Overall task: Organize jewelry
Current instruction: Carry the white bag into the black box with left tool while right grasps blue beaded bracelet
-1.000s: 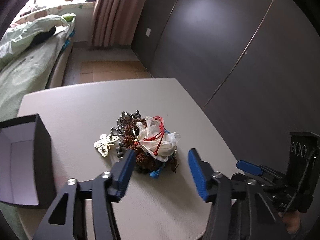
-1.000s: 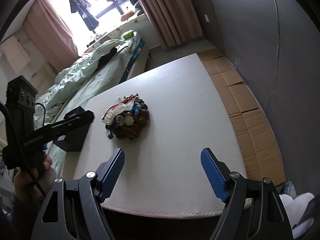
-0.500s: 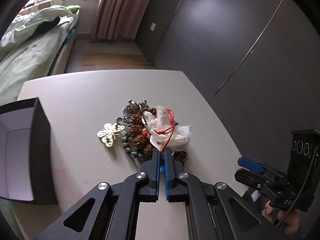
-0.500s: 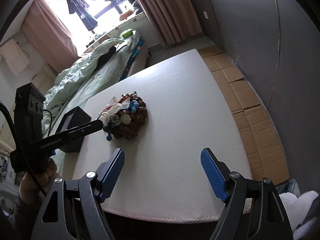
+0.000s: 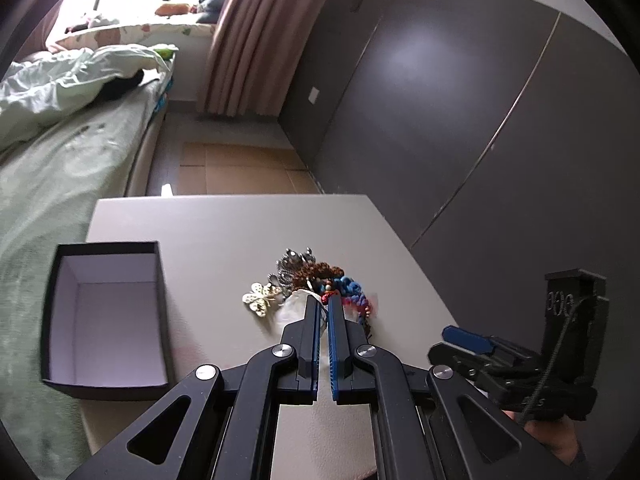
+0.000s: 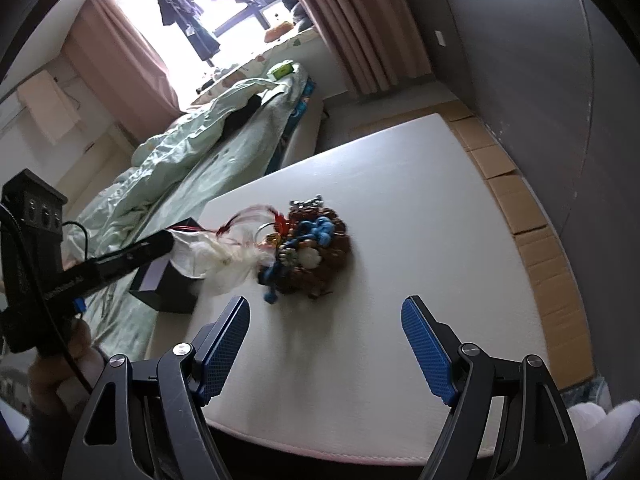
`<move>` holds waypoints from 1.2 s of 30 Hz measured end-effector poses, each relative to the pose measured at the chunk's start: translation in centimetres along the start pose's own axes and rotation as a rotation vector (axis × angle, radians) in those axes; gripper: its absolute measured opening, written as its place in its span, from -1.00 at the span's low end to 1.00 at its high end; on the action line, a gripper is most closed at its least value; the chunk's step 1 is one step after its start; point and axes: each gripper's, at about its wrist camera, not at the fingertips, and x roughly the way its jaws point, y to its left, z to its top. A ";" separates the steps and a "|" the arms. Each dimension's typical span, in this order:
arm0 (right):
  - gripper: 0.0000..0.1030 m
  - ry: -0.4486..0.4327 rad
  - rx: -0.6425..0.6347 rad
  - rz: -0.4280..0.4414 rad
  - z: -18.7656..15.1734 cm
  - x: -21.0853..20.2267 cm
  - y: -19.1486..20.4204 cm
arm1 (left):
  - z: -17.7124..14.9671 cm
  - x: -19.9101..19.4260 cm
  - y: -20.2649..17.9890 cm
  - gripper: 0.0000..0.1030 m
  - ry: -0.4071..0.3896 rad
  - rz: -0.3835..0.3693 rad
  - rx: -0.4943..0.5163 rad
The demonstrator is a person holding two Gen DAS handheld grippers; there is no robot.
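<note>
The left gripper (image 5: pixel 325 312), fingers pinching the white pouch (image 6: pixel 224 260) with red cord, is lifting it beside the jewelry pile (image 6: pixel 312 248); the open box (image 5: pixel 108 320) is lying leftward. The right gripper (image 6: pixel 326 344) is hovering, fingers spread.

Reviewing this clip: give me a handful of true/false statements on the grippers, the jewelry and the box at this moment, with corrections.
1. The left gripper is shut on a white pouch with a red cord. True.
2. The right gripper holds a bracelet. False: it is open and holds nothing.
3. The black box has its lid on. False: it is open and looks empty.
4. The jewelry pile lies on the table. True.
5. The butterfly ornament lies inside the box. False: it lies on the table beside the pile.
</note>
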 end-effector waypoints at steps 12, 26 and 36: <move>0.53 0.063 -0.076 0.060 -0.8 2.4 3.8 | -1.2 -3.0 2.3 -0.94 -0.015 0.021 -0.029; 0.54 0.083 -0.038 0.070 -0.8 4.3 4.2 | 1.5 -8.5 3.8 -0.94 -0.128 0.062 -0.016; -0.46 0.128 -0.008 -0.004 1.3 7.0 3.7 | 2.5 -9.0 6.9 -0.94 -0.164 0.116 -0.045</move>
